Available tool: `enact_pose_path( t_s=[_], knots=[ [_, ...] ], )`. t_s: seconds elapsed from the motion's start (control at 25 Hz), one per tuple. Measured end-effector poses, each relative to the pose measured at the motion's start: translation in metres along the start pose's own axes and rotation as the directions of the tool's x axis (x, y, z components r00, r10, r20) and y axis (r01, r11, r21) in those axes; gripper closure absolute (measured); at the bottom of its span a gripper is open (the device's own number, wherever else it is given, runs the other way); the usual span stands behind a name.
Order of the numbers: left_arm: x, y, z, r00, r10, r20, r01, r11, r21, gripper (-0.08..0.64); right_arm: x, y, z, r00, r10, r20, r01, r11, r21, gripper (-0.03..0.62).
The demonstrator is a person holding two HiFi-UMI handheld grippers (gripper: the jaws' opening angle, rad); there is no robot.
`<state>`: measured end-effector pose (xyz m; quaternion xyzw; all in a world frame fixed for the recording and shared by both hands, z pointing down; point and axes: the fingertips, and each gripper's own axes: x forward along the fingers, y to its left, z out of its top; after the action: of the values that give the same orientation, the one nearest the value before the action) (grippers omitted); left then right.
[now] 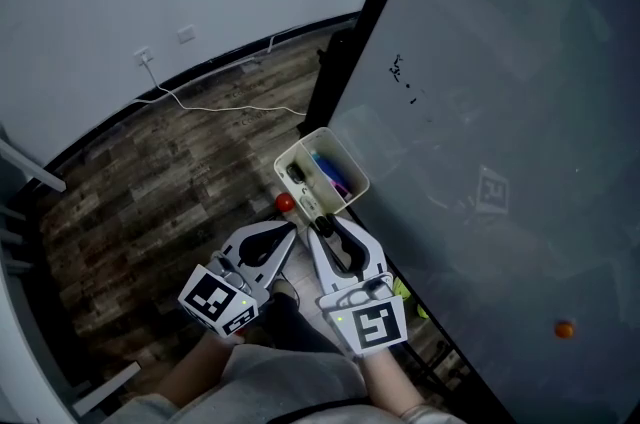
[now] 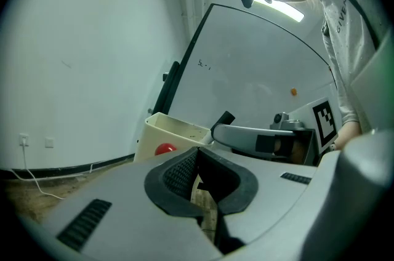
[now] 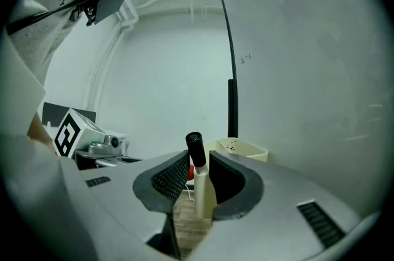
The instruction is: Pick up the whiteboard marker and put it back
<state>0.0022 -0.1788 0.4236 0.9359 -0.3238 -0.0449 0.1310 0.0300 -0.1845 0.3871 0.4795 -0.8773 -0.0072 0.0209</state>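
Whiteboard marker [image 3: 202, 186], white body w/ black cap on top, sits upright, pinched betw. the right tongs [image 3: 198, 162]; cap pokes above the pads. Left tongs [image 2: 197, 161] are pressed together at the tips, nothing in them. Both point toward a cream tray [image 1: 297, 148] at the whiteboard [image 1: 500, 112] edge, w/ a blue marker [image 1: 328, 170] inside. A red round thing [image 1: 285, 203] is just beside the tray. Wood floor [image 1: 170, 192] lies below.

I read "GIVEN" on person's white shirt [image 2: 342, 20] in left gripper view, "NCHY" on same shirt in right gripper view. Whiteboard [image 1: 520, 112] scribble [image 1: 403, 77] too small to read. Cubes on left gripper [image 1: 288, 230] and right gripper [image 1: 321, 224] carry coded squares only.
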Motion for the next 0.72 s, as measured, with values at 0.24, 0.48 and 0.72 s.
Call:
enact_pose_path(
  t_s=[0.24,0.48,0.72],
  knots=[
    [0.004,0.003,0.0,1.0,-0.003,0.004,0.003,1.0,-0.017,0.545,0.001,-0.007,0.001,1.0,-0.008,-0.005,0.008,1.0,0.016,0.505],
    [0.004,0.009,0.004,1.0,0.005,0.012,-0.005,1.0,-0.014,0.545,0.002,-0.01,0.001,1.0,-0.002,-0.01,0.002,1.0,0.008,0.514],
    [0.002,0.012,0.005,1.0,0.009,0.011,-0.009,1.0,-0.018,0.545,0.001,-0.008,0.004,1.0,0.011,-0.013,-0.012,0.999,-0.039,0.517]
  ],
)
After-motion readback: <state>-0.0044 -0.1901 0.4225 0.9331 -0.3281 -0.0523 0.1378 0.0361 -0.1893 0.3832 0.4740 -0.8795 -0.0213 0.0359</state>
